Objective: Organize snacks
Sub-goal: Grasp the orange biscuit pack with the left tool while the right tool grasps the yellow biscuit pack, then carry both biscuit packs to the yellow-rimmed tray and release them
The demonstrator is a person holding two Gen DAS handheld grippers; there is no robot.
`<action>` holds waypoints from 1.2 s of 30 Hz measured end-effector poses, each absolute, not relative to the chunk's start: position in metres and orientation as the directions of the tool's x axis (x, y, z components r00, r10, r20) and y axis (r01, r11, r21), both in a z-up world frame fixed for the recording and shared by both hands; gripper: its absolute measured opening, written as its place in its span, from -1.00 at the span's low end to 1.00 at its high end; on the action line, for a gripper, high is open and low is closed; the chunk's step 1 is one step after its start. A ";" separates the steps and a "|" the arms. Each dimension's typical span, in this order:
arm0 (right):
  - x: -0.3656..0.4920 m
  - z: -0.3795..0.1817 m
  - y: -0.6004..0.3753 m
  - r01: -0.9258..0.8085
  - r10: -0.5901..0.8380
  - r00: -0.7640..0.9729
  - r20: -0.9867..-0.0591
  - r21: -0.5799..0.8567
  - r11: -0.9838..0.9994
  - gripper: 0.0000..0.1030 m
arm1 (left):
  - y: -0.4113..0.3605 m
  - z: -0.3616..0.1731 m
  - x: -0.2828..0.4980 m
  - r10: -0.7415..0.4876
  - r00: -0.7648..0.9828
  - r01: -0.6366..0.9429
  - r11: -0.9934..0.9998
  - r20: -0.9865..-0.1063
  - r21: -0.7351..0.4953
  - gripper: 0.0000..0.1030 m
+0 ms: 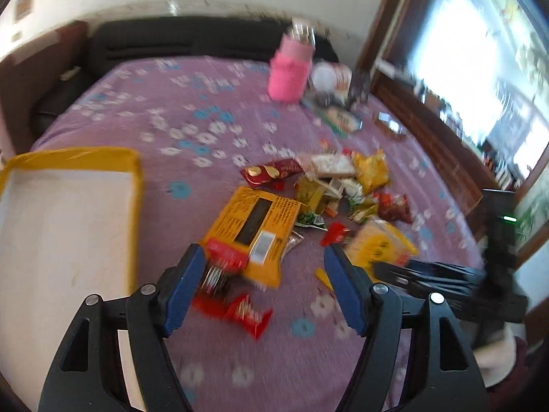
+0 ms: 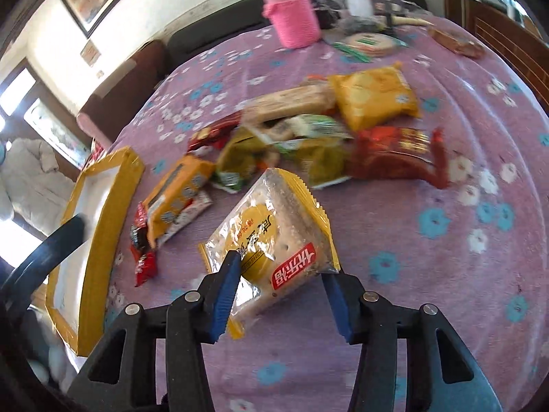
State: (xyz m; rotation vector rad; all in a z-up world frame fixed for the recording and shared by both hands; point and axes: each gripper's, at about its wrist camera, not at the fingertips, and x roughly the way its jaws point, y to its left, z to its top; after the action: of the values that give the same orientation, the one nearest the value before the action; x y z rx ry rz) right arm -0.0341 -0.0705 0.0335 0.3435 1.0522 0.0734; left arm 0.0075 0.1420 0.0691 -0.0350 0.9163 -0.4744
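Right tongs [image 2: 279, 274] clamp my cracker packet [image 2: 271, 237] by its slippery corner, so it may slide free; left tongs [image 1: 266, 267] gape, empty, tray [image 1: 133, 206] at nine o'clock.

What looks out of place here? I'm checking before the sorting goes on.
The snack packets lie in a loose, overlapping heap on the bedspread, none in the yellow-edged box. Nothing looks torn or spilled.
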 end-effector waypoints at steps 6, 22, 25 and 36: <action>-0.036 0.026 -0.096 0.098 0.339 0.479 -0.810 0.433 0.896 0.02 | 0.116 0.041 0.060 -0.405 0.420 0.417 0.881 -0.812 -0.223 0.39; -0.051 0.032 -0.105 0.132 0.425 0.494 -0.759 0.548 0.826 0.46 | 0.117 0.053 0.042 -0.357 0.489 0.393 0.905 -0.796 -0.165 0.40; -0.042 0.031 -0.097 0.164 0.382 0.481 -0.790 0.508 0.845 0.48 | 0.133 0.070 0.027 -0.409 0.519 0.365 0.900 -0.751 -0.238 0.40; 0.003 0.025 -0.040 0.223 0.135 0.433 -0.891 0.251 0.942 0.57 | 0.203 0.102 -0.045 -0.409 0.656 0.272 0.912 -0.634 -0.307 0.41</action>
State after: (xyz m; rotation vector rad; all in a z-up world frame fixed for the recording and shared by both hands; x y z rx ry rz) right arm 0.0033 -0.0405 0.0248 0.3570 1.1282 -0.0561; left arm -0.0449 0.2033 0.1016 -0.1911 0.7634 -0.3886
